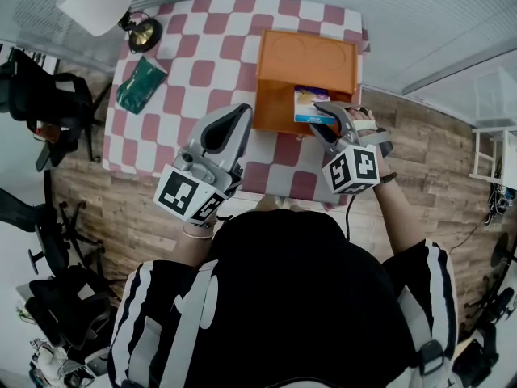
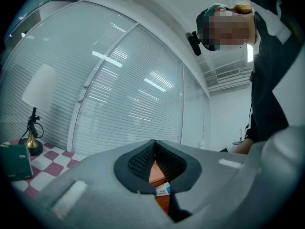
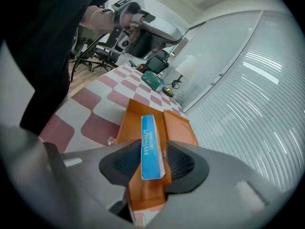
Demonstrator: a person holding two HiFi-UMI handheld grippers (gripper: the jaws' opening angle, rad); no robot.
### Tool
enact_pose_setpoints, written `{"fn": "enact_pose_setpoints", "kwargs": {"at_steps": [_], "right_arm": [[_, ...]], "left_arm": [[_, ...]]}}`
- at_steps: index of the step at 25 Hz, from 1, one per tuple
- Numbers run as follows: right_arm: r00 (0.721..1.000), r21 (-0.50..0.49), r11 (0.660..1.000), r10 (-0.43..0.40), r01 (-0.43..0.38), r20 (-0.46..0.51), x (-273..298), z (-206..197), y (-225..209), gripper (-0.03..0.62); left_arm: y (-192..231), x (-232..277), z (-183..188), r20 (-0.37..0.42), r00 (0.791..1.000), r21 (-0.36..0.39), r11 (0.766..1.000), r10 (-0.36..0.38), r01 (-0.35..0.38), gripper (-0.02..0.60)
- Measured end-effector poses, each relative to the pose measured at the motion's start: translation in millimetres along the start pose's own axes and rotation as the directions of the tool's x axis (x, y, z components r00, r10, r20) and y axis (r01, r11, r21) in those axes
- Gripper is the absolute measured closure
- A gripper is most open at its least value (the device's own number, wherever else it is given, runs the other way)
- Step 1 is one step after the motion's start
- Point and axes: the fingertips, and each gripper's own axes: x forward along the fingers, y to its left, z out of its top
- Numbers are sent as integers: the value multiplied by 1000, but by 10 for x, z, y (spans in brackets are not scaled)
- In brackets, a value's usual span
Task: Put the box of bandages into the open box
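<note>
A blue and white box of bandages (image 1: 311, 103) (image 3: 151, 144) stands on edge inside the open orange box (image 1: 305, 63) (image 3: 178, 128), at its near side. My right gripper (image 1: 323, 118) (image 3: 151, 163) straddles it from the near right. Its jaws stand open: a strip of orange shows between the bandage box and the right pad, and the left pad sits close beside it. My left gripper (image 1: 241, 113) (image 2: 153, 149) hovers over the table left of the orange box, pointing level, with its jaws shut and nothing between them. The orange box's lid lies open on the far side.
The red and white checkered table (image 1: 202, 63) carries a green pouch (image 1: 139, 83) and a white lamp (image 1: 97, 2) with a brass base at its far left. Dark office chairs (image 1: 40, 95) stand left of the table, and a white shelf (image 1: 497, 152) to the right.
</note>
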Motion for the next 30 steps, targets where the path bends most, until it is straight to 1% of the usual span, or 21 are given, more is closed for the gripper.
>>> {"fn": "enact_pose_setpoints", "kwargs": {"at_steps": [8,18,23,25,30], "right_arm": [[999,30,999,36,-36,4,-13,43,100,442],[997,27,997,70,-70,18,-9,42,240,434],[996,47,995,85,-86,12,-30,101,291,430],[995,37,995,96,-96,13,-12,77,335,429],[995,38,995,97,-98,15,-1,58,343,424]], "left_arm": [[-26,0,-20,-4,1000,-3,1000,0,0,581],[-78,27,-47,-14,1000,-1,1000,-13,13,581],[-97,44,-56,-15,1000,-2,1000,-20,20,581],[-103,45,-50,-14,1000,-1,1000,-20,20,581],[-99,46,-51,-12,1000,-3,1000,-17,17,581]]}}
